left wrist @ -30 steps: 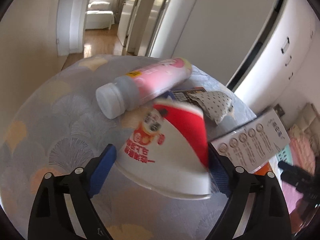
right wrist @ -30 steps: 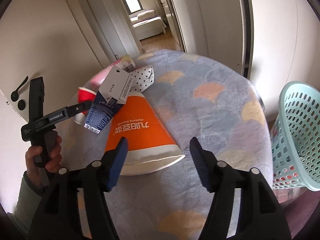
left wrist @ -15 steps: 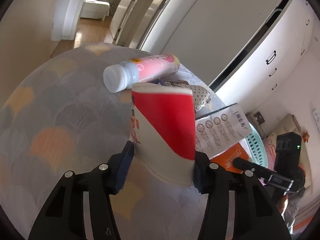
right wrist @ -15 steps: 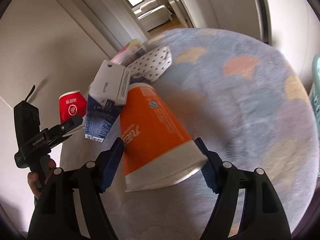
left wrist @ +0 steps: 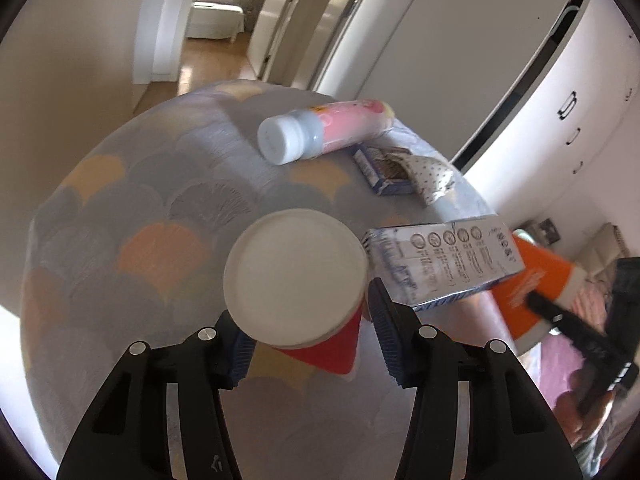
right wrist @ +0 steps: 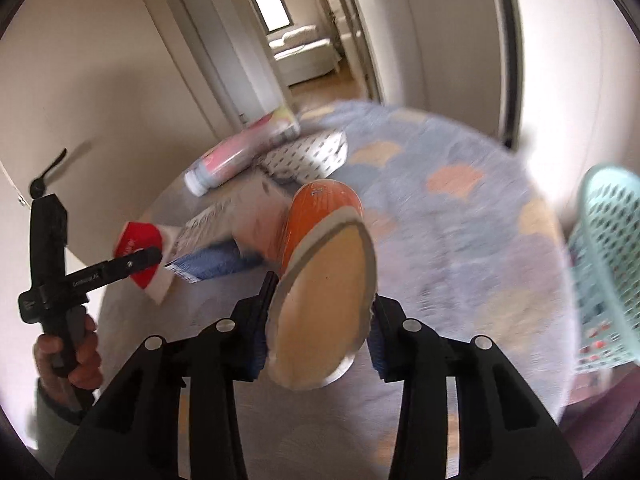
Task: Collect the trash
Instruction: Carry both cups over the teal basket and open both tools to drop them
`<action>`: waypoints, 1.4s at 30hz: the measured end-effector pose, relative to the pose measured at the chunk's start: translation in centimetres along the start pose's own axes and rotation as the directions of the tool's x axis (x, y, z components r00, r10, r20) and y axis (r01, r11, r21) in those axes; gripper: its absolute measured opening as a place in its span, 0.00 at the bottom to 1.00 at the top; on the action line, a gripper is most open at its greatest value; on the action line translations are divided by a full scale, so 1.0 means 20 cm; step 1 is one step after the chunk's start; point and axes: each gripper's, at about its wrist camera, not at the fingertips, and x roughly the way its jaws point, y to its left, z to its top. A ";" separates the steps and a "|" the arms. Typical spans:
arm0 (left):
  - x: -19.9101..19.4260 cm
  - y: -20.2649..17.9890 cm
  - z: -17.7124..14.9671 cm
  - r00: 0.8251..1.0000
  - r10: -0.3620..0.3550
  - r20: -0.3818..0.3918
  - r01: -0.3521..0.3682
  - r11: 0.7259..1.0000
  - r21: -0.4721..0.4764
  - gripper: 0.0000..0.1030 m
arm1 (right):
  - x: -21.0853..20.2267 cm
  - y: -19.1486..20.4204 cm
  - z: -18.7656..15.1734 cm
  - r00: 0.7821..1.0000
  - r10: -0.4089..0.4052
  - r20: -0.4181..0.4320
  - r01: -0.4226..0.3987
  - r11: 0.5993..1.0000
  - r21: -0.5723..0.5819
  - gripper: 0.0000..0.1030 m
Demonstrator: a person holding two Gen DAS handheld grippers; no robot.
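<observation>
My left gripper point(left wrist: 308, 344) is shut on a red and white paper cup point(left wrist: 296, 280), lifted off the table and tipped so a white round end faces the camera. The cup also shows in the right wrist view point(right wrist: 138, 246). My right gripper point(right wrist: 318, 334) is shut on an orange paper cup point(right wrist: 324, 264), lifted with its open mouth facing the camera. A pink bottle with a white cap point(left wrist: 320, 132) lies on the round table point(left wrist: 120, 200). A white and blue carton point(left wrist: 444, 260) lies beside the cups.
A small blue box point(left wrist: 382, 170) and a dotted crumpled wrapper point(left wrist: 430, 170) lie near the table's far edge. A teal mesh basket point(right wrist: 604, 264) stands on the floor right of the table. Walls, cupboards and a hallway surround the table.
Both grippers closed on their cups and lifted them off the table. The red cup tipped up toward the left camera; the orange cup tilted mouth-first toward the right camera.
</observation>
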 end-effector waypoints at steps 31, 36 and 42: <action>0.31 -1.36 0.22 0.927 -0.373 -0.047 0.367 0.871 0.327 0.31 | -0.52 -0.72 0.05 0.943 -0.312 0.118 0.273 0.925 0.263 0.36; 0.55 -1.61 0.20 0.917 -0.376 -0.133 0.397 0.837 0.377 0.32 | -0.53 -1.01 0.01 0.944 -0.329 0.039 0.286 0.869 0.404 0.36; 0.83 -1.84 0.10 0.897 -0.367 -0.247 0.437 0.815 0.379 0.32 | -0.52 -1.30 -0.05 0.920 -0.391 -0.020 0.344 0.784 0.518 0.36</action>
